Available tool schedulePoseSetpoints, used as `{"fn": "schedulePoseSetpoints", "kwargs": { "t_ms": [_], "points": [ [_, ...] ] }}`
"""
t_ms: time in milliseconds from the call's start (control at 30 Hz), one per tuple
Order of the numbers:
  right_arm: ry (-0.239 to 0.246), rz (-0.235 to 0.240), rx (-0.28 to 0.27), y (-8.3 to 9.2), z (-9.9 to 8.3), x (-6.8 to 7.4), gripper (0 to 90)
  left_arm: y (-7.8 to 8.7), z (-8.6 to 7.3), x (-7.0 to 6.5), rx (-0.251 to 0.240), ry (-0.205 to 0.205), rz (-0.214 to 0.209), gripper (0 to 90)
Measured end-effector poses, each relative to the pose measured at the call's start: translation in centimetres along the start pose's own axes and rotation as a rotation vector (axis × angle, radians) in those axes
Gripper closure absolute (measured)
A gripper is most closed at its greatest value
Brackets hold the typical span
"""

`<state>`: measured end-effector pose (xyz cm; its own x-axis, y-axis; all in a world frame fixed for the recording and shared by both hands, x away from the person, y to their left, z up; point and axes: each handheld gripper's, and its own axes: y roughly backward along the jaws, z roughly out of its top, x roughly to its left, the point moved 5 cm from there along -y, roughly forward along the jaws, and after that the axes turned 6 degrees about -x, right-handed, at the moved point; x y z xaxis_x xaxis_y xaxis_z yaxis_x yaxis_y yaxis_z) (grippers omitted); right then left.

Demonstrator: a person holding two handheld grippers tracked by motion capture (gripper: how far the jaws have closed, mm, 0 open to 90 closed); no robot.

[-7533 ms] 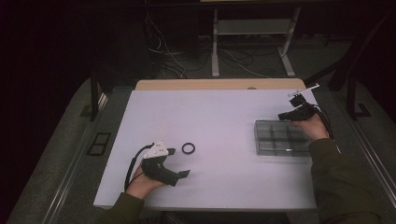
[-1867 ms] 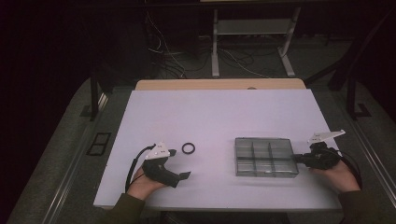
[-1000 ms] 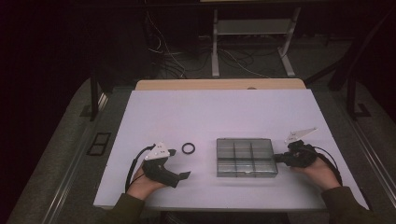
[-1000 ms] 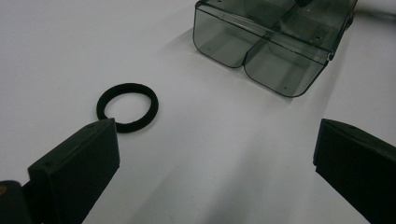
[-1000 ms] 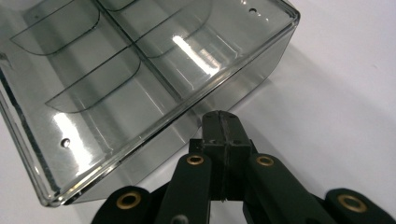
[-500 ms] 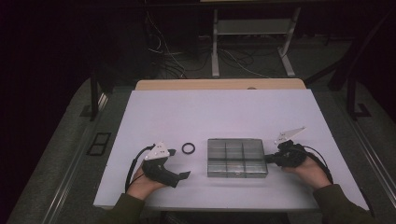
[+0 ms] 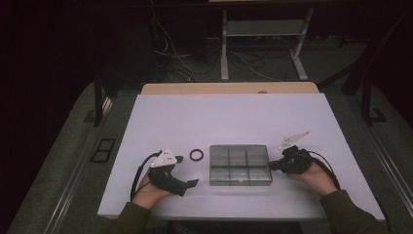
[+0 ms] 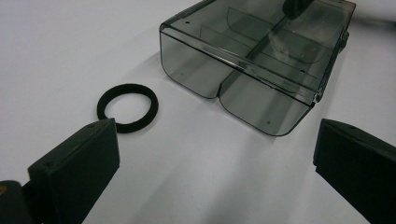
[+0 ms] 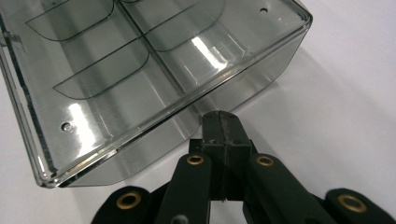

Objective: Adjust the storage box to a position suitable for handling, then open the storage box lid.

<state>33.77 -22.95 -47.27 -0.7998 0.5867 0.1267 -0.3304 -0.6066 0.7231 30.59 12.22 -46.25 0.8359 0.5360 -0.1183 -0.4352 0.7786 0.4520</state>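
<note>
Right gripper (image 7: 273, 166) was closed, empty, tips butted on the clear box's (image 7: 239, 165) right wall. Box lay long axis left-right, mid-bench; ring (image 7: 196, 154) just left, nearest the open left gripper (image 7: 186, 171).

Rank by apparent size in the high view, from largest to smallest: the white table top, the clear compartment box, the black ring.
1. White table top, by far the largest.
2. Clear compartment box, in the middle.
3. Black ring, the smallest, lying beside the box.
All rest on one surface, so nearness hardly affects the order.
</note>
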Motion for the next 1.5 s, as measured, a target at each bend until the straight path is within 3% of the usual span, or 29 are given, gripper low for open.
{"fn": "schedulePoseSetpoints", "kwargs": {
  "t_ms": [300,500,567,733,800,867,967,1100,1333,1500],
  "points": [
    [0.006,0.008,-0.004,-0.3,0.2,0.1,89.1,0.0,0.0,0.0,-0.001,-0.002,0.000,0.0],
    [-0.026,-0.013,-0.066,0.7,0.2,-0.5,88.8,0.1,-0.1,0.1,0.000,0.000,0.003,0.0],
    [-0.054,-0.035,-0.112,1.3,0.1,-0.9,83.0,0.1,-0.1,0.1,0.000,0.000,0.003,0.0],
    [-0.082,-0.048,-0.165,2.0,-0.1,-1.2,72.6,0.2,0.0,0.0,0.000,-0.002,0.006,0.0],
    [-0.093,-0.060,-0.200,2.2,-0.3,-1.1,60.2,0.2,0.0,0.0,0.003,-0.009,0.006,0.0],
    [-0.092,-0.060,-0.212,2.3,-0.3,-1.1,57.9,0.3,0.0,0.0,0.003,-0.014,0.005,0.0],
    [-0.118,-0.059,-0.264,2.9,-0.6,-0.9,43.3,0.3,0.0,0.0,-0.006,-0.019,0.002,2.6],
    [-0.125,-0.078,-0.288,3.1,-1.1,-0.7,38.9,0.4,0.0,0.1,-0.012,-0.018,0.005,4.5],
    [-0.125,-0.111,-0.320,3.5,-2.0,0.0,39.0,0.5,-0.1,-0.2,-0.020,-0.014,-0.007,15.4],
    [-0.124,-0.092,-0.322,3.4,-2.8,1.0,44.7,0.4,-0.1,-0.5,-0.015,-0.026,-0.038,27.3]
  ]
}}
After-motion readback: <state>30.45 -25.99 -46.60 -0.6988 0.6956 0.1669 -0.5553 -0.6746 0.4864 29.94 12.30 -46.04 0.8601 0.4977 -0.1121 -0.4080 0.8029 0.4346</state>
